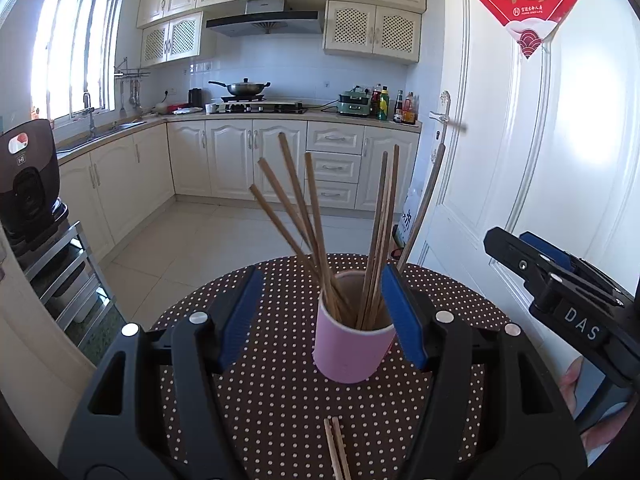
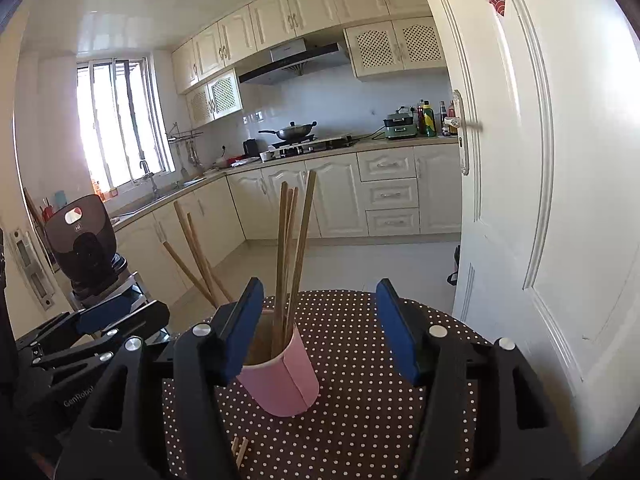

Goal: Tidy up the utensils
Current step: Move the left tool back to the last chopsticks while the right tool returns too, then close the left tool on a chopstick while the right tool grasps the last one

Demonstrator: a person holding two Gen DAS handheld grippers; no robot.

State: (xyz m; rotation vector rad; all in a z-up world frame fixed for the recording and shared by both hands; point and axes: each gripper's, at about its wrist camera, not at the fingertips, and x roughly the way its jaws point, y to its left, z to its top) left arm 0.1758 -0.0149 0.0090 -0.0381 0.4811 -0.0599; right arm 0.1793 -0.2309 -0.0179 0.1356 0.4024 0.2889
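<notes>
Where cream cabinets line the kitchen, a dotted table bears a pink cup. Chopsticks stand inside the cup, two more lying before it. Left gripper and right gripper gape, released.

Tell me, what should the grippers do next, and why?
Probably lower the left gripper, which is open and empty, to the two chopsticks lying loose on the dotted table. The others already stand in the pink cup.

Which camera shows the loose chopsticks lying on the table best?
The left wrist view: loose chopsticks lie centred between its open fingers, near the pink cup. The right wrist view shows only their ends, beside its left finger.
</notes>
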